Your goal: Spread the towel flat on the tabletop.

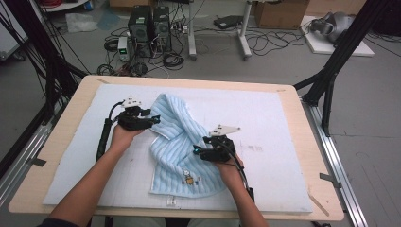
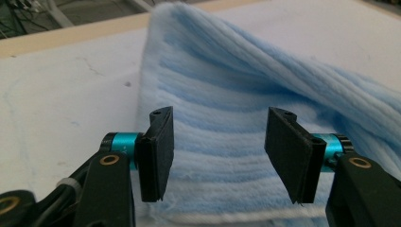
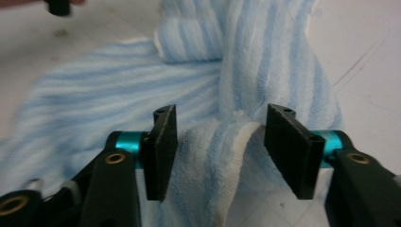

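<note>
Item under handling: 1 light-blue and white striped terry towel [image 1: 182,146], lying crumpled and partly folded on the white foam mat [image 1: 279,123]. Judged soft, limp and light, not fragile; the pile should give the pads good friction, but the cloth will sag and drag wherever it is unsupported. A bunched edge or corner is the soundest hold.

Left gripper [image 2: 217,137]: jaws apart, nothing pressed; the towel's flat striped face lies just ahead of and below the 2 pads, its white hem beneath them.

Right gripper [image 3: 218,142]: jaws apart, a raised fold of towel standing between them, against the left pad and clear of the right one; not yet clamped.

Surface: mat on a pale wooden table [image 1: 71,109], marked with faint scuffs. Room: grey floor, computer towers [image 1: 149,23], loose cables [image 1: 172,59], cardboard box [image 1: 281,13].
</note>
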The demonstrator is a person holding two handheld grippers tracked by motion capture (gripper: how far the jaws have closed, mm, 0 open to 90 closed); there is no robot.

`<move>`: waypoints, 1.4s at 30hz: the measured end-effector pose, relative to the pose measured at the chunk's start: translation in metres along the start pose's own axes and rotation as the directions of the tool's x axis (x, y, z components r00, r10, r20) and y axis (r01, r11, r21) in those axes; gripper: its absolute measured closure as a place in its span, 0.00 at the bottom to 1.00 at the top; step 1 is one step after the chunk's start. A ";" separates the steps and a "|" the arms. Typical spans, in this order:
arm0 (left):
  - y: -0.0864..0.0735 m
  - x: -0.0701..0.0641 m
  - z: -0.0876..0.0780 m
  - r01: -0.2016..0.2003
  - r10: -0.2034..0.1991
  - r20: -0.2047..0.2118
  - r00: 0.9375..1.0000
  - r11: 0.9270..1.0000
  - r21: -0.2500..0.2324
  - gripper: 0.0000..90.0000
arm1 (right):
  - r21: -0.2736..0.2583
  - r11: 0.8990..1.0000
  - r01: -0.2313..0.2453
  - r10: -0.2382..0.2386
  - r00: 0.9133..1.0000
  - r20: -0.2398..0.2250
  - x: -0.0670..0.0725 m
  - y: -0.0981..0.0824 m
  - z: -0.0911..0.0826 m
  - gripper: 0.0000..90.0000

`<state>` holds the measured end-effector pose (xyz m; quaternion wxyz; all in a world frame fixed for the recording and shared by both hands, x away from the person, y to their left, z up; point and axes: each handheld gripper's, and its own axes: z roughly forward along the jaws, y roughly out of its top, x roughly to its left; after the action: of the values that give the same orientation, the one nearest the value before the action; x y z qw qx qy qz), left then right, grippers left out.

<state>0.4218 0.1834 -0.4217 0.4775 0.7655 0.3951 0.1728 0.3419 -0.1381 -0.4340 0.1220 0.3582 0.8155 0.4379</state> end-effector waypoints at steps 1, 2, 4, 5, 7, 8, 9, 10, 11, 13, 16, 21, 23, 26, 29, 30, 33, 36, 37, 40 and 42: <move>0.000 -0.002 -0.001 -0.012 0.012 0.002 1.000 1.000 0.000 0.48 | 0.033 0.999 0.002 -0.003 1.000 0.022 -0.001 -0.001 0.005 0.57; -0.001 -0.004 -0.001 -0.011 0.012 0.009 1.000 1.000 -0.006 0.48 | 0.066 0.998 0.008 -0.011 0.999 0.035 -0.002 -0.003 0.008 0.62; -0.004 -0.008 0.001 -0.023 0.023 0.025 0.999 1.000 0.015 0.48 | 0.094 0.995 0.010 -0.012 1.000 0.025 -0.005 -0.006 0.011 0.72; -0.006 -0.010 0.002 -0.019 0.018 0.033 0.999 1.000 0.023 0.47 | 0.100 0.995 0.008 -0.011 1.000 0.027 -0.005 -0.005 0.009 0.78; -0.012 -0.014 0.008 -0.013 0.010 0.049 0.999 0.998 0.062 0.45 | 0.114 0.993 0.009 -0.012 1.000 0.023 -0.006 -0.006 0.007 0.84; -0.015 -0.016 0.012 -0.013 0.008 0.057 0.998 0.996 0.084 0.42 | 0.119 0.993 0.001 -0.004 1.000 0.019 -0.007 -0.006 0.006 0.85; -0.017 -0.019 0.015 -0.022 0.016 0.064 0.998 0.994 0.105 0.40 | 0.129 0.992 -0.005 0.002 1.000 0.017 -0.007 -0.006 0.005 0.87; -0.019 -0.022 0.017 -0.042 0.033 0.068 0.997 0.991 0.126 0.39 | 0.139 0.990 0.000 -0.002 1.000 0.012 -0.007 -0.005 0.004 0.88; -0.020 -0.026 0.020 -0.066 0.057 0.064 0.996 0.988 0.141 0.39 | 0.151 0.989 0.001 -0.003 1.000 0.010 -0.007 -0.005 0.002 0.88; -0.022 -0.033 0.025 -0.130 0.123 0.053 0.991 0.978 0.163 0.38 | 0.172 0.985 0.001 0.000 1.000 -0.006 -0.007 -0.005 -0.002 0.88; -0.021 -0.033 0.024 -0.169 0.162 0.060 0.985 0.976 0.139 0.66 | 0.192 0.981 0.009 -0.004 1.000 -0.027 -0.009 -0.009 -0.009 0.88; -0.015 -0.016 0.012 -0.134 0.136 -0.014 0.991 0.985 0.112 0.91 | 0.218 0.976 -0.004 0.020 0.997 -0.071 -0.013 -0.013 -0.018 0.89; -0.014 -0.005 0.006 -0.096 0.100 -0.031 0.995 0.990 0.099 0.91 | 0.231 0.973 -0.001 0.024 0.995 -0.095 -0.014 -0.014 -0.020 0.89; -0.013 0.009 -0.002 -0.061 0.069 -0.083 0.994 0.994 0.096 0.92 | 0.255 0.967 0.003 0.033 0.990 -0.138 -0.014 -0.017 -0.025 0.89; -0.014 0.024 -0.009 0.000 0.010 -0.126 0.992 0.997 0.078 0.92 | 0.275 0.961 0.027 0.024 0.983 -0.180 -0.011 -0.020 -0.031 0.89; -0.015 0.027 -0.011 0.013 -0.003 -0.133 0.991 0.997 0.071 0.92 | 0.282 0.959 0.033 0.023 0.981 -0.192 -0.010 -0.022 -0.033 0.89; -0.015 0.029 -0.011 0.008 0.002 -0.140 0.990 0.998 0.069 0.92 | 0.302 0.952 0.049 0.028 0.969 -0.245 -0.006 -0.024 -0.038 0.89; -0.015 0.023 -0.006 -0.017 0.027 -0.149 0.988 0.997 0.073 0.90 | 0.308 0.949 0.074 0.011 0.964 -0.266 -0.005 -0.024 -0.039 0.84; -0.015 0.021 -0.004 -0.022 0.033 -0.151 0.988 0.997 0.074 0.84 | 0.296 0.952 0.075 0.004 0.966 -0.258 -0.005 -0.023 -0.039 0.76; -0.015 0.019 -0.002 -0.009 0.019 -0.165 0.986 0.998 0.063 0.64 | 0.213 0.977 0.030 0.014 0.979 -0.202 -0.012 -0.018 -0.042 0.54; -0.015 0.020 -0.004 0.007 -0.001 -0.148 0.989 0.999 0.038 0.60 | 0.125 0.992 -0.033 0.051 0.989 -0.139 -0.020 -0.014 -0.045 0.36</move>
<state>0.4255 0.2049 -0.4349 0.4325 0.7589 0.4342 0.2204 0.3262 -0.1853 -0.4207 0.0323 0.3502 0.8397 0.4137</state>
